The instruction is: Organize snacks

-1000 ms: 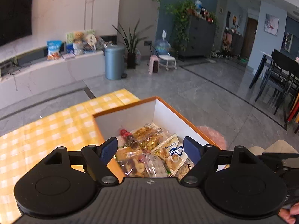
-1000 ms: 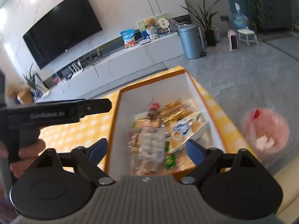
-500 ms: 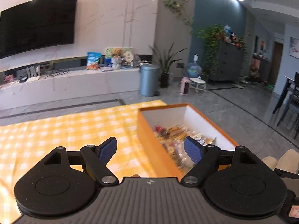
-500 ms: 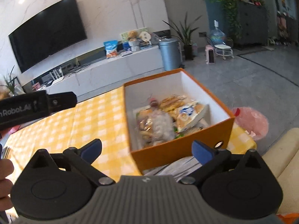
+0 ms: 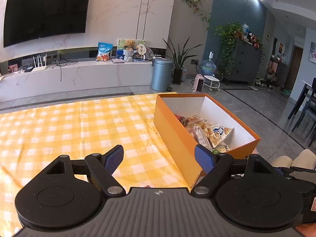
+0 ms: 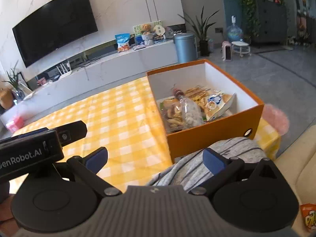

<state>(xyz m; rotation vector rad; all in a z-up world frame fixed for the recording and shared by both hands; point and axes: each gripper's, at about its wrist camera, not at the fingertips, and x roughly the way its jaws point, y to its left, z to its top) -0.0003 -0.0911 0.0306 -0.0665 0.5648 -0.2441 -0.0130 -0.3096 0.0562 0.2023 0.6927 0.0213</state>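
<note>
left hand-held gripper (image 5: 159,159): jaws apart, holding nothing | right hand-held gripper (image 6: 155,161): jaws apart, holding nothing | snacks (image 6: 189,106): piled in orange box (image 6: 209,136) (on the yellow-checked bench (image 5: 79,126))

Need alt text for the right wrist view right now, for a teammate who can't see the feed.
Open orange box packed with wrapped snacks sits on a yellow checked tablecloth. The right gripper hangs in front of it, jaws open and empty; the left gripper shows at the left edge, with a TV wall behind.
</note>
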